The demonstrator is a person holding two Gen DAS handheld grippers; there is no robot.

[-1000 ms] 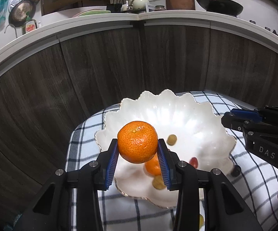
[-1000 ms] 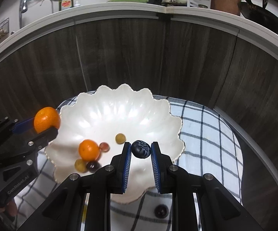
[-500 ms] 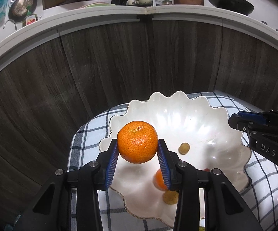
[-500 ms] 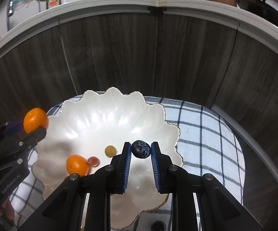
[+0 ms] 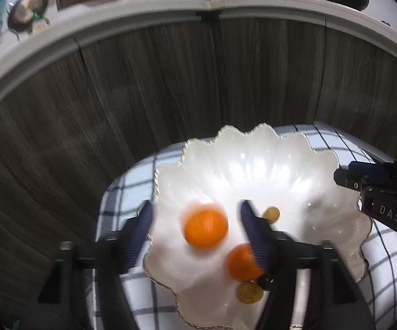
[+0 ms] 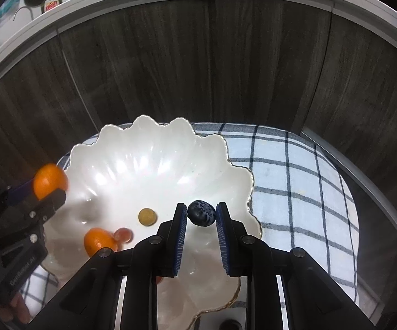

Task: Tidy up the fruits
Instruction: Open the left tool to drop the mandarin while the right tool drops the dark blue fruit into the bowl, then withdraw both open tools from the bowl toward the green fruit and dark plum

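Hovering over the scalloped white bowl (image 5: 253,148), our left gripper (image 5: 195,220) has just been opening its jaws; they stand apart, and the blurred mandarin (image 5: 206,228) sits between them, touching neither pad. Our right gripper (image 6: 200,216) keeps its pads pressed on a dark wrinkled berry (image 6: 201,212) above the bowl's right rim. Inside the bowl lie a second mandarin (image 6: 99,240), a red grape (image 6: 123,233) and a yellowish grape (image 6: 147,216).

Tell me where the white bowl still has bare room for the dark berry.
The white bowl is bare across its far half, up to the scalloped rim, and along its right side beneath the dark berry. The near-left is crowded: an orange, a red grape and a yellow-green grape.
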